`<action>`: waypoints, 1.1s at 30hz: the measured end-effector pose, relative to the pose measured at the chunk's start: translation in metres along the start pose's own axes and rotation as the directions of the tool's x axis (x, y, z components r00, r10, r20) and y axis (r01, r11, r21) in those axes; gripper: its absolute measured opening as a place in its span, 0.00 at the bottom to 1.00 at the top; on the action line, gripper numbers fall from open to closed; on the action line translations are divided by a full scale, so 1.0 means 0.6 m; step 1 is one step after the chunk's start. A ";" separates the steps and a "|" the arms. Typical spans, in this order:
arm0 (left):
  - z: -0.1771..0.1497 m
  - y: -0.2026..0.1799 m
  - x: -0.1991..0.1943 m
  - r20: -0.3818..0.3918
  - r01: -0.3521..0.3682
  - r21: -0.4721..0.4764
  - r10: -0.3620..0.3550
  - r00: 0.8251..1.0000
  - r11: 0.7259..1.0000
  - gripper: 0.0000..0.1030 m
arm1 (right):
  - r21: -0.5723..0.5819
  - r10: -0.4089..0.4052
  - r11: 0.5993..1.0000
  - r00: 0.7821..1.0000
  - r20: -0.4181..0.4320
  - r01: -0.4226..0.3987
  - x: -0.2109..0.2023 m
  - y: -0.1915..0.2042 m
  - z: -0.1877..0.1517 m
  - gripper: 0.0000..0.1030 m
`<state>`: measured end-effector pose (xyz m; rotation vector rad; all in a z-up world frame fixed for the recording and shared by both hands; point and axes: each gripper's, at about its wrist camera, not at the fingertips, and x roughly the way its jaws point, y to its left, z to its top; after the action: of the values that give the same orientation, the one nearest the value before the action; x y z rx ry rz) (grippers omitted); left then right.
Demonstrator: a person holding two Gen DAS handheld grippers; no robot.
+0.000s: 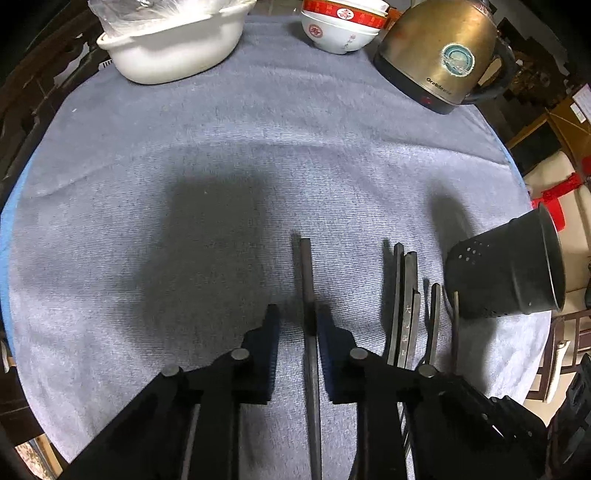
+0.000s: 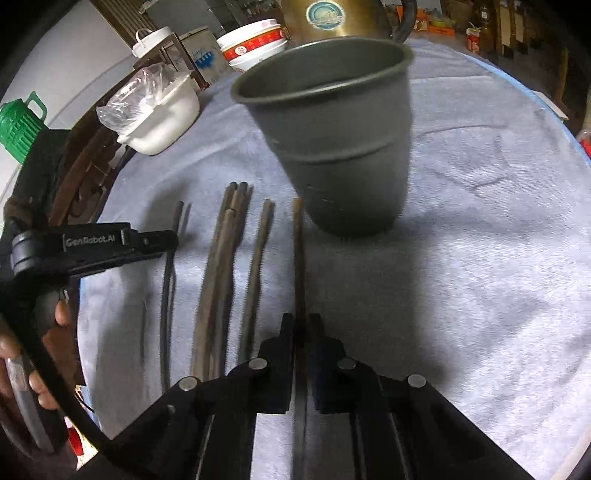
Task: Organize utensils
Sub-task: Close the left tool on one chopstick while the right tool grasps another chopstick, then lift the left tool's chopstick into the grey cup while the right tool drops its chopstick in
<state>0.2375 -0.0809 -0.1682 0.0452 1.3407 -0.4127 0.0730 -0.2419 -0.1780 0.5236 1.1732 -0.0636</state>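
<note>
The right gripper, lower centre of its view, is clamped on one chopstick; the left gripper straddles another chopstick, not visibly pinched. Lift each level, then tip into the holder, upper centre.

chopsticks left of holder (upright), on cloth

A round tabletop covered by a grey-blue towel carries dark chopsticks lying side by side, with a perforated dark holder cup just beside them. At the far edge stand a white pot, stacked red-and-white bowls and a brass-coloured kettle. The cup looks tilted, though blur makes that uncertain.
</note>
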 end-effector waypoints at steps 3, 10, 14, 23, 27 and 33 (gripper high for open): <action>0.001 0.001 0.004 -0.003 -0.001 0.004 0.001 1.000 1.000 0.17 | 0.001 -0.016 1.000 1.000 -0.016 0.016 -0.001 -0.003 0.006 0.09; 0.024 0.001 0.017 -0.019 0.032 -0.014 -0.032 0.999 0.999 0.29 | -0.043 -0.123 0.992 0.992 -0.008 0.122 0.013 0.027 0.027 0.11; 0.029 -0.003 0.020 -0.003 0.015 0.013 -0.014 1.000 1.000 0.27 | -0.082 -0.153 0.985 0.988 0.019 0.154 0.023 0.042 0.038 0.11; 0.008 0.007 -0.024 0.072 0.015 0.009 -0.016 0.997 1.000 0.06 | -0.121 -0.034 0.992 0.996 0.083 0.044 -0.012 0.052 0.042 0.06; -0.022 -0.014 -0.100 0.169 0.039 0.054 -0.048 0.984 0.998 0.06 | -0.168 0.055 0.985 0.986 0.159 -0.028 -0.075 0.058 0.034 0.06; -0.065 -0.043 -0.228 0.315 0.045 0.136 -0.086 0.945 0.990 0.06 | -0.203 0.200 0.969 0.934 0.295 -0.143 -0.175 0.048 0.015 0.06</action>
<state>0.1699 -0.0579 -0.0422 0.0369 0.9955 -0.5378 0.0477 -0.2433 -0.0719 0.4372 0.8087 0.1062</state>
